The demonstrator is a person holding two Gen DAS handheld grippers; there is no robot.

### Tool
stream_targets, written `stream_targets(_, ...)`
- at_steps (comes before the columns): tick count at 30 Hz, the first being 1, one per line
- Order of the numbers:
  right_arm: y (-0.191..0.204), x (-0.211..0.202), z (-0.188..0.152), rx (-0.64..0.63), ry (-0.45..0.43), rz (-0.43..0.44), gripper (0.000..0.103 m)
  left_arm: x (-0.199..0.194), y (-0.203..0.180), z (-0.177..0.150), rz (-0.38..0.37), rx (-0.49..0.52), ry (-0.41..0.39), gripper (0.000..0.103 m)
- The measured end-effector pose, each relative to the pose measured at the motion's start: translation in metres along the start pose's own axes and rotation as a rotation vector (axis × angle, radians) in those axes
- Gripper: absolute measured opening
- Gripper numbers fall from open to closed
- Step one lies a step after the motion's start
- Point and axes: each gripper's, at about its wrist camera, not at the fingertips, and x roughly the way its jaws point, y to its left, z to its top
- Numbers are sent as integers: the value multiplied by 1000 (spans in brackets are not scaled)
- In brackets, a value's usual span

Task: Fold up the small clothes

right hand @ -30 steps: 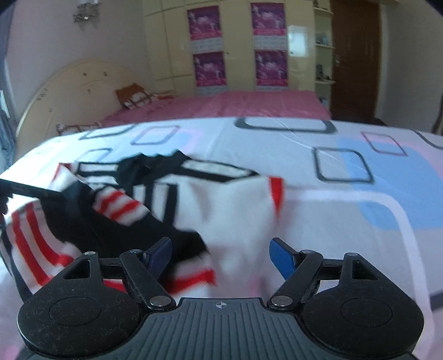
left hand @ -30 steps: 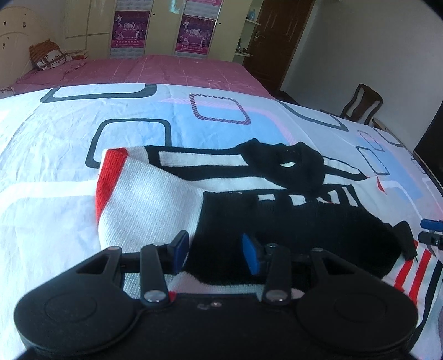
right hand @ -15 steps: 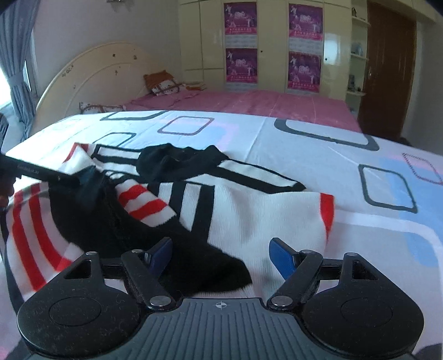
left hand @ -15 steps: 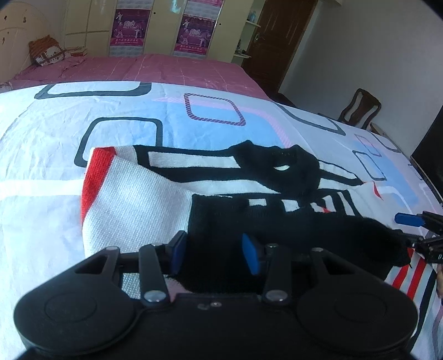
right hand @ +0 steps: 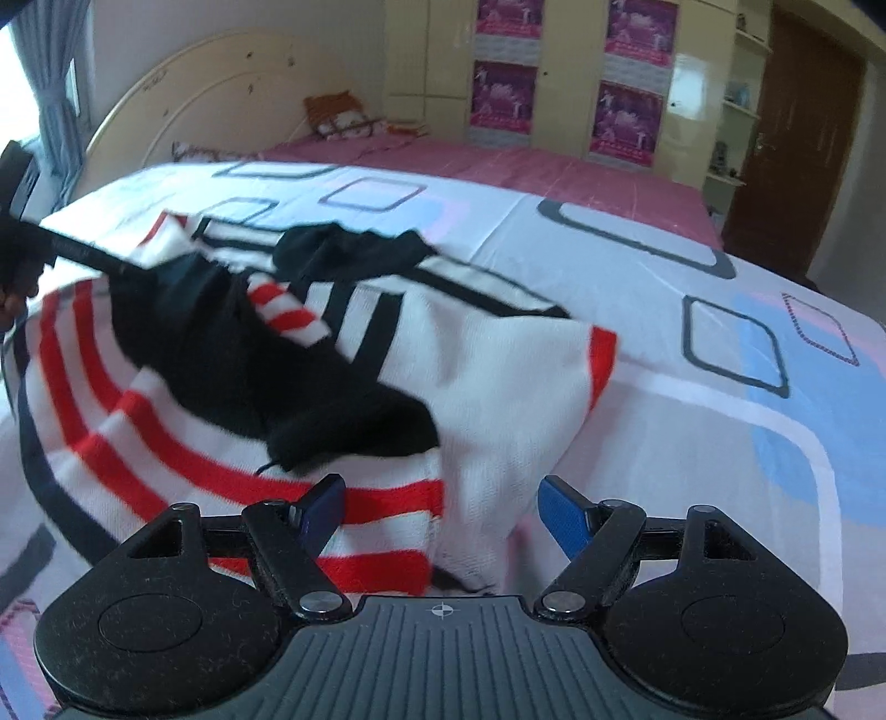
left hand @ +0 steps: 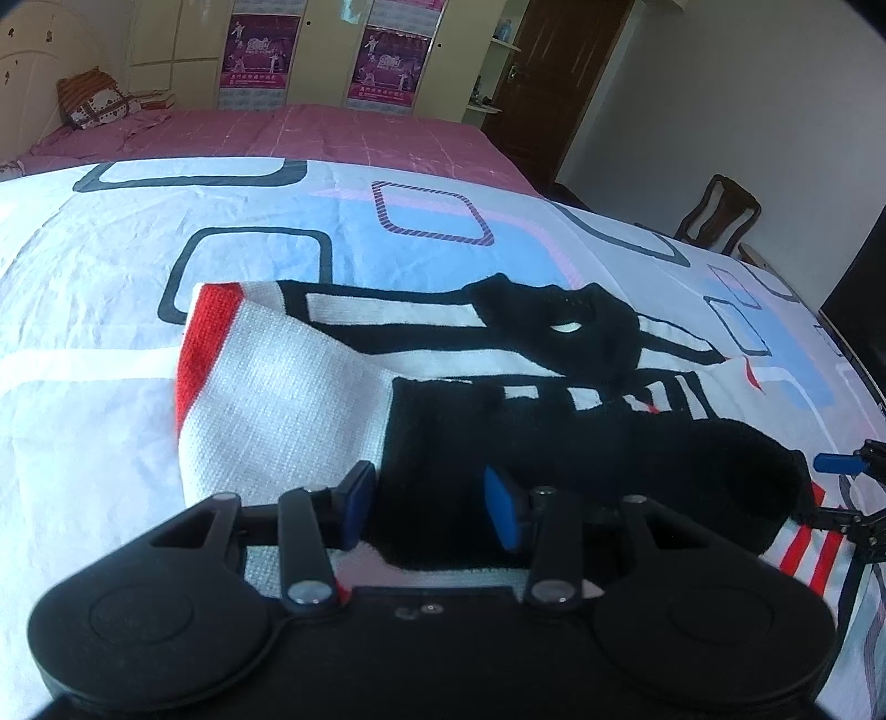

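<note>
While left gripper (left hand: 423, 512) sits half-open astride black sleeve (left hand: 554, 443), grip unclear, and right gripper (right hand: 440, 509) gapes empty over sweater (right hand: 498, 387), we risk sleeve slipping, fold bunching.

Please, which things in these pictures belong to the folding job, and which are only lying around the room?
For the job: the striped sweater, left tool, right tool, patterned bedsheet.

Just around: pillow, wooden chair, wardrobe posters, door.

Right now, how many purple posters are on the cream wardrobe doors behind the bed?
4: upper left purple poster, lower left, upper right, lower right. More may be cropped above.
</note>
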Motion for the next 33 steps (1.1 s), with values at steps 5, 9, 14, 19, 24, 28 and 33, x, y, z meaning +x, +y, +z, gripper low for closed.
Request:
stream_targets(5,4,18,22,40,-54,17,77,3,-5,3,0,2,1,42)
stream_targets(9,5,31,38,66,-71,82,74,4,-5,2,-11,-4,-6,42)
stream_targets(14,0,41,42,103,-51,119,29,3,-4,2,-36,-14,-9,33)
stream_targets(19,-5,37,47,145,-78,140,6,2,-4,2,-55,-11,-16,17)
stream_targets(24,-8,38,49,196,-80,133,5,-5,-11,1,-53,12,-71,12)
stream_targets(28,-26,20,57,336,-180,129,5,-23,-15,13,-46,-10,-181,11)
stream_targets(33,-45,16,82,378,-236,58,5,-31,-13,40,2,-34,-283,11)
